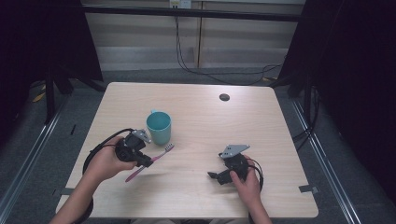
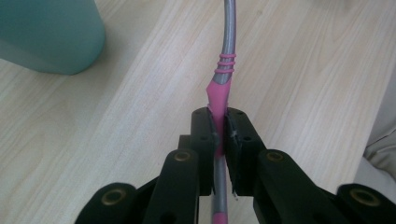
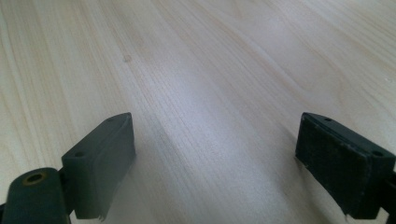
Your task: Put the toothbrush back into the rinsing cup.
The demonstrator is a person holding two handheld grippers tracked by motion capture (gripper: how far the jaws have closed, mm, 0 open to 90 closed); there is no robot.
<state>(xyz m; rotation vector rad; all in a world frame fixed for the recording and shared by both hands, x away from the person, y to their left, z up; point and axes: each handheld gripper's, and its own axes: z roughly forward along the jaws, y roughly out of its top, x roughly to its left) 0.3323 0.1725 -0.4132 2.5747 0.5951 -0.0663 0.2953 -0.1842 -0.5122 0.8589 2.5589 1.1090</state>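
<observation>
The left tool [image 1: 148,161] has its jaws pinched tight on a pink and grey toothbrush [image 1: 161,155], gripping it partway along the handle; in the left gripper view the pink rubbery section [image 2: 217,93] sits squeezed between the two black pads [image 2: 204,135], with the grey neck curving away ahead. From above, the toothbrush slants over the desk [image 1: 261,121], its bristle end pointing toward the teal cup [image 1: 159,127] just beside it, its tail end trailing back toward the person; whether it is lifted clear of the wood or only grazing it I cannot tell.

It looks a light thing, I would say, and stiff enough in the handle, though the thin neck would likely flex; the smooth grey plastic seems slippery, so the pink rubber part is the sensible place to hold, and that is where the hold is; gripped off its middle, it may want to swivel in the pads if tilted quickly.

The right tool [image 1: 219,176] rests low near the desk, well apart from the rest, its jaws spread wide and holding nothing; the right gripper view has bare wood [image 3: 210,93] between them.
</observation>
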